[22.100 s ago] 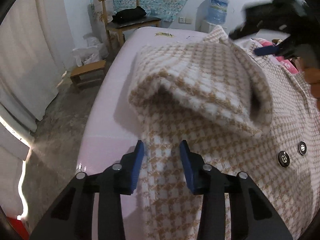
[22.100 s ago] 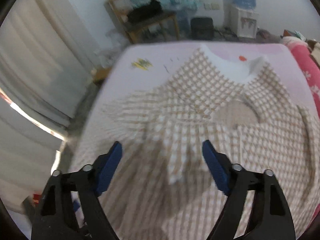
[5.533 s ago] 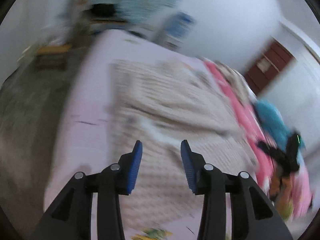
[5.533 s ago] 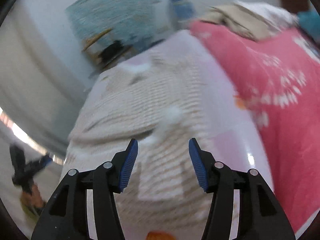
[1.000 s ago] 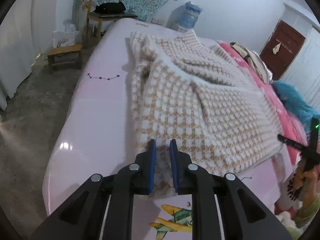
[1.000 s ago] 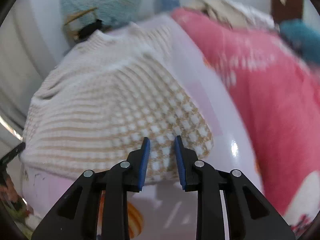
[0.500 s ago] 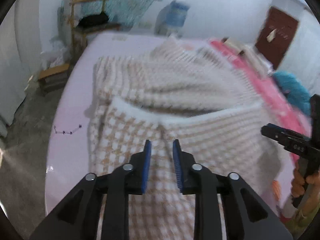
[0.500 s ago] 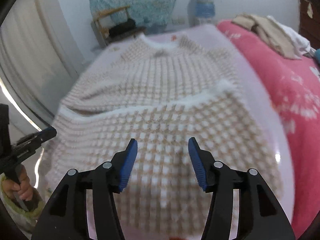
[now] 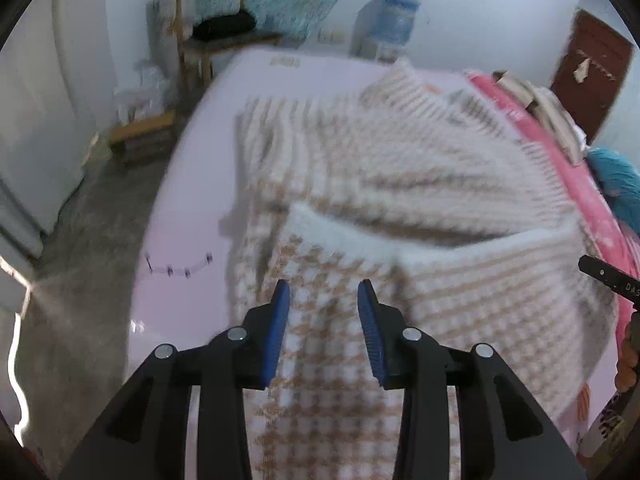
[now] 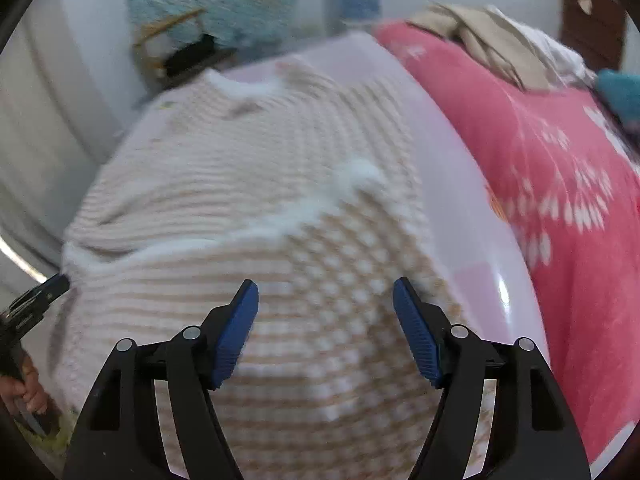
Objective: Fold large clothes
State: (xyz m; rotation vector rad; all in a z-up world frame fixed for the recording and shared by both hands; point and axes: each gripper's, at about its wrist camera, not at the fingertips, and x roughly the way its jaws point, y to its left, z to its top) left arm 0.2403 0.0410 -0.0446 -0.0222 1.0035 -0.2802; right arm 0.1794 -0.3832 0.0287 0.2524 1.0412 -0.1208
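A beige-and-white houndstooth coat (image 9: 400, 208) lies on the pink bed sheet (image 9: 192, 184), its bottom part folded up over the body so a white lining edge (image 9: 344, 232) crosses the middle. My left gripper (image 9: 323, 300) is open and empty above the near left part of the fold. In the right wrist view the same coat (image 10: 256, 200) fills the centre, and my right gripper (image 10: 325, 304) is wide open and empty above its near right part. Both views are motion-blurred.
A pink floral blanket (image 10: 560, 168) with piled clothes (image 10: 492, 44) lies right of the coat. A wooden chair (image 9: 216, 36) with a dark bag, a low stool (image 9: 140, 136) and a water dispenser (image 9: 384, 28) stand beyond the bed. Bare floor lies to the left.
Both grippers were shut on the coat's hem a second ago and carried it up over the body. They have since opened and let go, the right one widest.
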